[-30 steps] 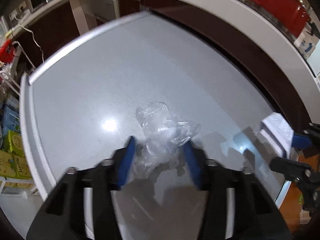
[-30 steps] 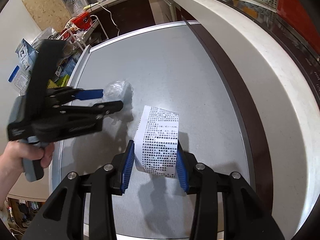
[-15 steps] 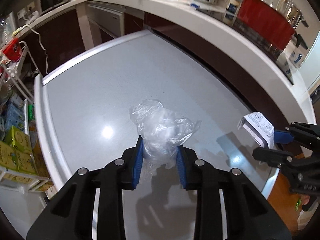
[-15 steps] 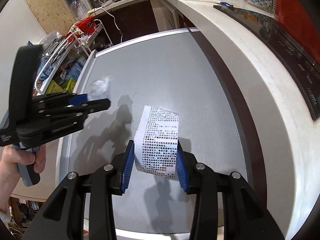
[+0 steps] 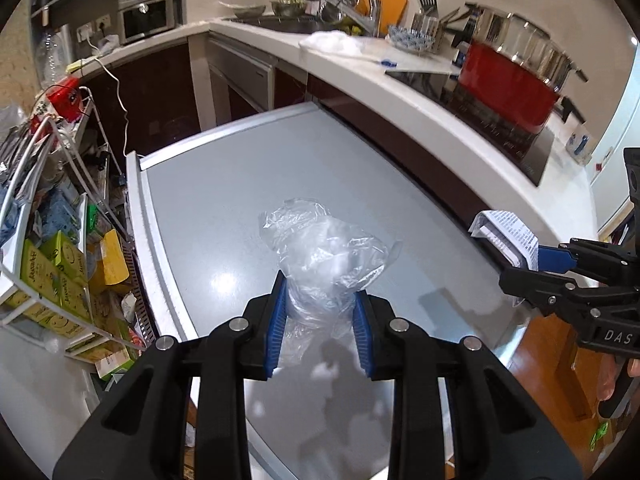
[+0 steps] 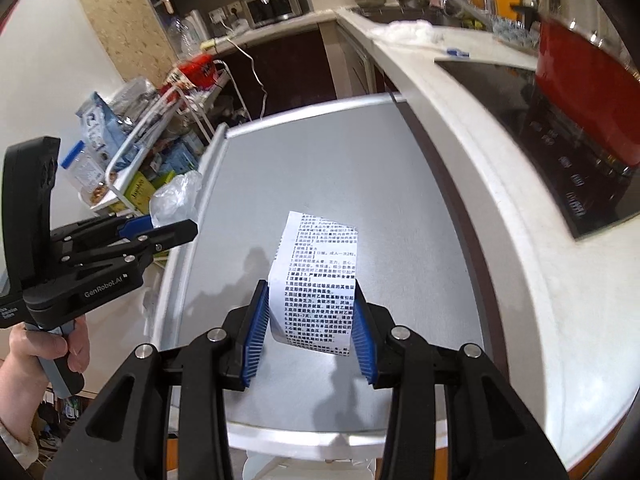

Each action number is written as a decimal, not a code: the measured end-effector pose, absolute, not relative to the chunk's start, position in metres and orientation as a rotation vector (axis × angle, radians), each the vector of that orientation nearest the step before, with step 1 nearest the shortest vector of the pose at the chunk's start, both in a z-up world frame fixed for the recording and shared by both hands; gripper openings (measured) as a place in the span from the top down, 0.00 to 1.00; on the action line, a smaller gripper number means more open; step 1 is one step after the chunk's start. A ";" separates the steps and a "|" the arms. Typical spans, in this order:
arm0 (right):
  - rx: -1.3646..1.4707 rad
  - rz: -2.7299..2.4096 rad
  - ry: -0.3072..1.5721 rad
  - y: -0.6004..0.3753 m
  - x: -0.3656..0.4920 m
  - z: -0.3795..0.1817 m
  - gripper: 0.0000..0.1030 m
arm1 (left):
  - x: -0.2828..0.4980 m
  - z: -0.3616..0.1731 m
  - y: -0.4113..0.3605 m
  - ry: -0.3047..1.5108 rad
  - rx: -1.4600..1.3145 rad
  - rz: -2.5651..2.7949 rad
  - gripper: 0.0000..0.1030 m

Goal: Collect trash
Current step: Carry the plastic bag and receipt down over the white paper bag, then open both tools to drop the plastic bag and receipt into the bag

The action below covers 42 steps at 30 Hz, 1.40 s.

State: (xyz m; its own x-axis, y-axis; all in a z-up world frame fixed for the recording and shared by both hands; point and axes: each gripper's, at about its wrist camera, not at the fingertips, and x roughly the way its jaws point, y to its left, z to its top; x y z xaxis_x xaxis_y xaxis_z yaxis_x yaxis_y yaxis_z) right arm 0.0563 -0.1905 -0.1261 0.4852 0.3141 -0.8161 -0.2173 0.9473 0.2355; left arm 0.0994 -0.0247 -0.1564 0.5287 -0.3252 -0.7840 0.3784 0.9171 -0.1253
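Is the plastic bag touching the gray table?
Apart. The right wrist view shows the plastic bag pinched in the left gripper, lifted beside the table.

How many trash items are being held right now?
2. Crumpled clear plastic bag clamped in the left gripper; printed paper slip clamped in the right gripper. Both are above the grey table.

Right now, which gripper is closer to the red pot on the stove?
Right. The right gripper, holding printed paper, is beside the counter under the red pot; the left gripper is across the table.
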 end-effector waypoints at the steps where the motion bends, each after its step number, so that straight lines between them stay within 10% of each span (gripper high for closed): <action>1: 0.106 0.329 1.002 -0.193 0.050 -0.121 0.63 | 0.094 -0.152 -0.024 0.915 0.056 -0.421 0.70; 18: 0.067 0.451 0.997 -0.199 -0.071 -0.083 0.63 | -0.029 -0.119 -0.027 0.843 0.097 -0.445 0.70; 42: 0.087 0.405 1.442 -0.196 -0.126 -0.267 0.61 | -0.109 -0.294 -0.066 1.276 0.243 -0.542 0.62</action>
State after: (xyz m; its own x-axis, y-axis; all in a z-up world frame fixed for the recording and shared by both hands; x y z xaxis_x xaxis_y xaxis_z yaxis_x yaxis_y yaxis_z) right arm -0.1260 -0.1960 -0.2665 0.0732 0.3210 -0.9442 -0.2174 0.9292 0.2990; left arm -0.1091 -0.0659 -0.2944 0.1879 -0.2489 -0.9501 0.5112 0.8508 -0.1217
